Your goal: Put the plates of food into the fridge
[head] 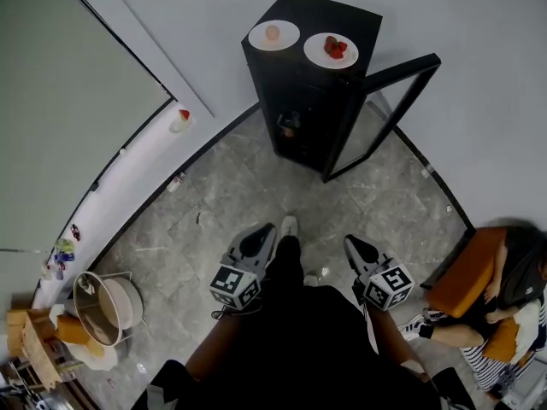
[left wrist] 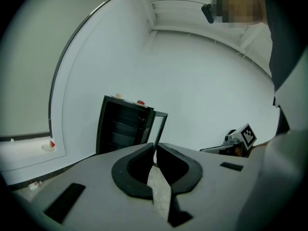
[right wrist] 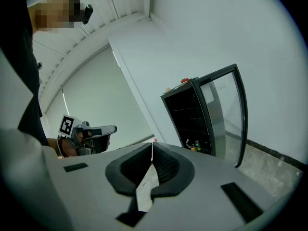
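Two plates of food [head: 331, 49] sit on top of the fridge [head: 314, 11], whose door [head: 402, 67] is open. Left claw [left wrist: 155, 148] and right claw [right wrist: 152, 148] are closed and empty, well short of it. Approach stage, I'd judge. Next, a claw must open at a plate's rim.

Items [head: 289, 126] inside the fridge [head: 329, 11] are indistinct.

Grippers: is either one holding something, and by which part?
Nothing is held. The left gripper and the right gripper have jaws shut with nothing between them; both plates sit on top of the fridge.
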Demonstrator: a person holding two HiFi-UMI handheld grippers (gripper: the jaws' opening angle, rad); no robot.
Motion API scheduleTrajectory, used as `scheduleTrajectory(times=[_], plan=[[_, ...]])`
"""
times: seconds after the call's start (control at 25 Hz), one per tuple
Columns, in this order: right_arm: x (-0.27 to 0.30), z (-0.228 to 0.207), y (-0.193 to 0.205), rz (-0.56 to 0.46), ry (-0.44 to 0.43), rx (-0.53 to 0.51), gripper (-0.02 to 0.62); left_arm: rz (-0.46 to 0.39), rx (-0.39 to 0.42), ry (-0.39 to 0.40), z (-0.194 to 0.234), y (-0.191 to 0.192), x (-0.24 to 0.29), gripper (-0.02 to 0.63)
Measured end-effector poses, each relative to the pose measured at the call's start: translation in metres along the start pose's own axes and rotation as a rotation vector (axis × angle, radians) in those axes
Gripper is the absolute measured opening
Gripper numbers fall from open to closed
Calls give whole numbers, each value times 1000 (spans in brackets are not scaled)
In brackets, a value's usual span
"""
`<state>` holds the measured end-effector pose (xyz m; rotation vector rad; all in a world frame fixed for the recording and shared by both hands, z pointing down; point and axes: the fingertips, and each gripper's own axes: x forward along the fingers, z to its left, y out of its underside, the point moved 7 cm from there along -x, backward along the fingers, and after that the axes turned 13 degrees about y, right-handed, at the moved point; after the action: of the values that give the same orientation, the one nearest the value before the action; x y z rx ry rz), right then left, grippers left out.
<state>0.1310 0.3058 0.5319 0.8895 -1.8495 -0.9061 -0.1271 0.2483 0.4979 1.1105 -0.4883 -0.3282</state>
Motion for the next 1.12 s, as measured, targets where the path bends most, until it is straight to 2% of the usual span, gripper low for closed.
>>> scheduleTrajectory(times=[0.2,0.4,0.68,1.12], plan=[[49,-11,-39,0,13,6,25,5,-3,3,47,-33,34,37],[94,-16,-73,-7,36,26,25,22,-5,50,89,-59,64,37],[158,-24,-116,-25,14,41,26,18,-6,68,149,-96,95,37],[231,-36,-165,-73,64,81,26,28,-35,99,217,-116,124,37]])
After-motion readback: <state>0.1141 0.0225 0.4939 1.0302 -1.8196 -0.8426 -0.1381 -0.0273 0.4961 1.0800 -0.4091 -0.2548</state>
